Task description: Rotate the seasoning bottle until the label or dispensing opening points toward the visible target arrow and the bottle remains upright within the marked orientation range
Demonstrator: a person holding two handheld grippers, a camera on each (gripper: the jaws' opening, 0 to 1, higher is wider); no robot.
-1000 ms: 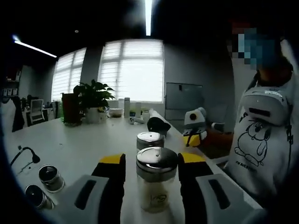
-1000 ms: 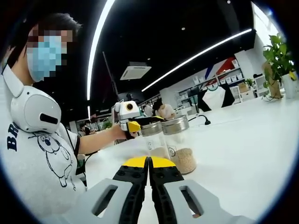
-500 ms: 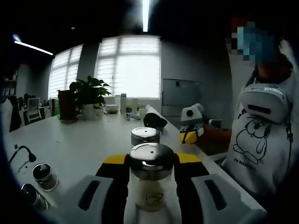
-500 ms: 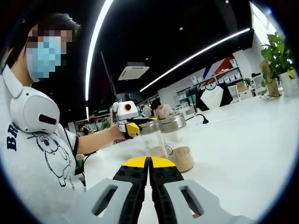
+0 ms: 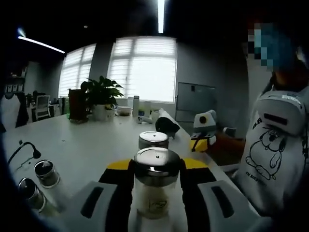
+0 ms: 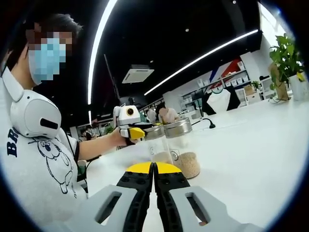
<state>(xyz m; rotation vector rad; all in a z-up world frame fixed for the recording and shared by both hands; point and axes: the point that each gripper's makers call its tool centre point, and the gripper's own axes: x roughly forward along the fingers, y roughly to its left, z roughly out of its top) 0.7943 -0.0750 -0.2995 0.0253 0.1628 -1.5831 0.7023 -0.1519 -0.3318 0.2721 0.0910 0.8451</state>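
in the left gripper view, the left gripper (image 5: 156,170) is seen clamped on the bottle (image 5: 156,186), its yellow-tipped jaws pressed against the glass on both sides just under the steel cap. the bottle is held upright on the white table (image 5: 82,147), near the table's edge by the person (image 5: 277,150). a faint printed mark is seen low on the glass facing the camera; whether it is the label cannot be told in the dim picture. a second bottle (image 5: 153,140) with a like cap is seen just behind the held one. two small jars (image 5: 39,182) are lying near each other at the left of the table, and a black cable (image 5: 23,150) is curled beyond them. a plant (image 5: 100,96) is set further back by the windows, with small items beside it. the right gripper (image 5: 203,135) is seen at the right, apart from the bottles.

in the right gripper view, the right gripper (image 6: 154,168) is seen with its jaws pressed together and nothing between them, low over the table (image 6: 251,140). ahead of it the two bottles are seen side by side: the bottle (image 6: 155,145) is gripped by the left gripper (image 6: 134,132), which comes in from the left in the person's hand (image 6: 119,138), and the second bottle (image 6: 182,147), with pale grains in its lower part, is just to its right. a plant (image 6: 287,63) is seen at the far right.
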